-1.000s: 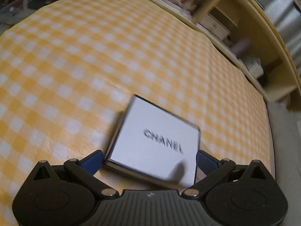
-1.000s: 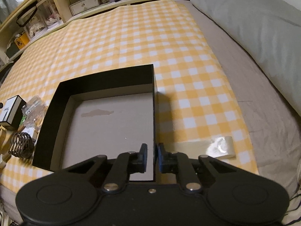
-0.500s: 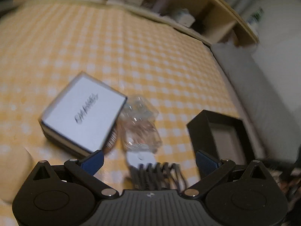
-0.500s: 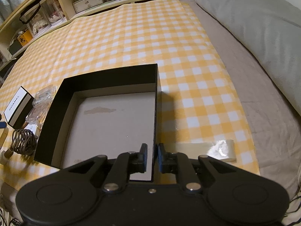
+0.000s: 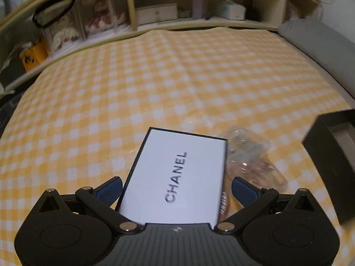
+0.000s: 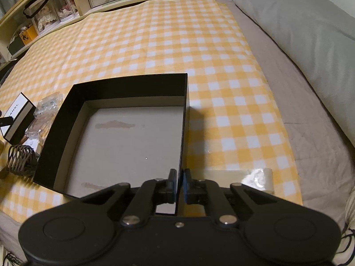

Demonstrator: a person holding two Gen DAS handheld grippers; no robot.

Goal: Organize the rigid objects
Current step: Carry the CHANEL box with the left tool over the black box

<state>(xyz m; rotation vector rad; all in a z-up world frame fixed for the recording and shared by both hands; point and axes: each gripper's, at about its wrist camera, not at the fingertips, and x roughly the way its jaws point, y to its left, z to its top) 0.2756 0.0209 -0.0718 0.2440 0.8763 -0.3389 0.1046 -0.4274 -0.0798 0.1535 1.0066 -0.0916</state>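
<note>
A white Chanel box [image 5: 177, 177] with black edges lies on the yellow checked cloth, between the wide-open fingers of my left gripper [image 5: 176, 189]; the pads stand apart from its sides. The box also shows in the right wrist view [image 6: 16, 115]. A clear plastic packet [image 5: 248, 155] lies against its right side. My right gripper [image 6: 179, 186] is shut on the right wall of an open black box [image 6: 73, 115] with a pale inside, which holds nothing.
A dark wire coil [image 6: 21, 163] lies left of the black box. A strip of clear tape [image 6: 257, 177] holds the cloth's front edge. A grey pillow [image 6: 306, 33] lies to the right. Shelves [image 5: 155, 11] with boxes run along the far edge.
My left gripper has swung back over the Chanel box, which now lies lengthwise between its open fingers. The right gripper and the black box have shifted only slightly.
</note>
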